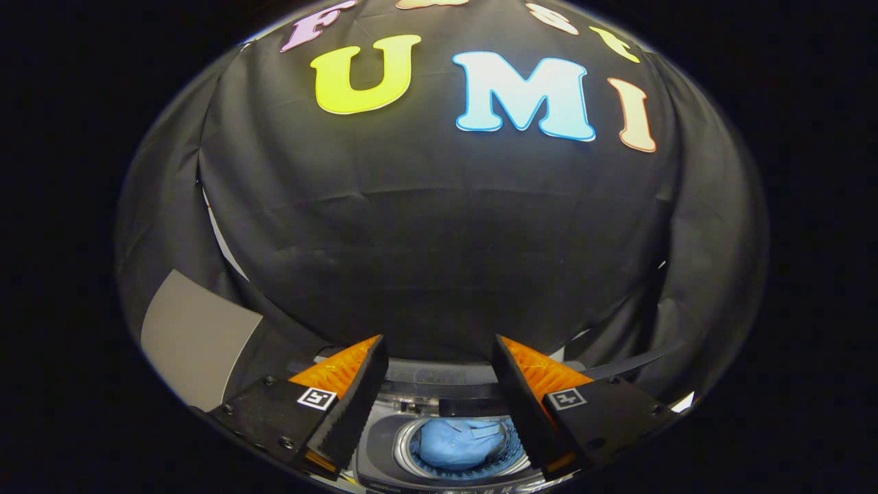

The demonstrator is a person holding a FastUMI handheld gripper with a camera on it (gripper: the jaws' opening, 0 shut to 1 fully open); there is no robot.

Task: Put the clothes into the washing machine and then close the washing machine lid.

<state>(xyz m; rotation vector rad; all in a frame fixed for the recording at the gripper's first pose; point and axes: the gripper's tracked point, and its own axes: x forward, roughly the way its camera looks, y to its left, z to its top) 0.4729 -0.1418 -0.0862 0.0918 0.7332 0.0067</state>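
One washing machine lay beneath us, its round tub open upward and holding bunched blue clothes in the middle. We saw open rim all around them. Our gripper hung above, fingers spread wide, gripping nothing.

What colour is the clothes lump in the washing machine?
Light blue clothes, seen in the gripper view, inside the drum.

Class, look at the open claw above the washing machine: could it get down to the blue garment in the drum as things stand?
Probably yes. The claw is open and holds nothing, and the blue garment lies uncovered in the drum between the fingers, with no lid across the opening.
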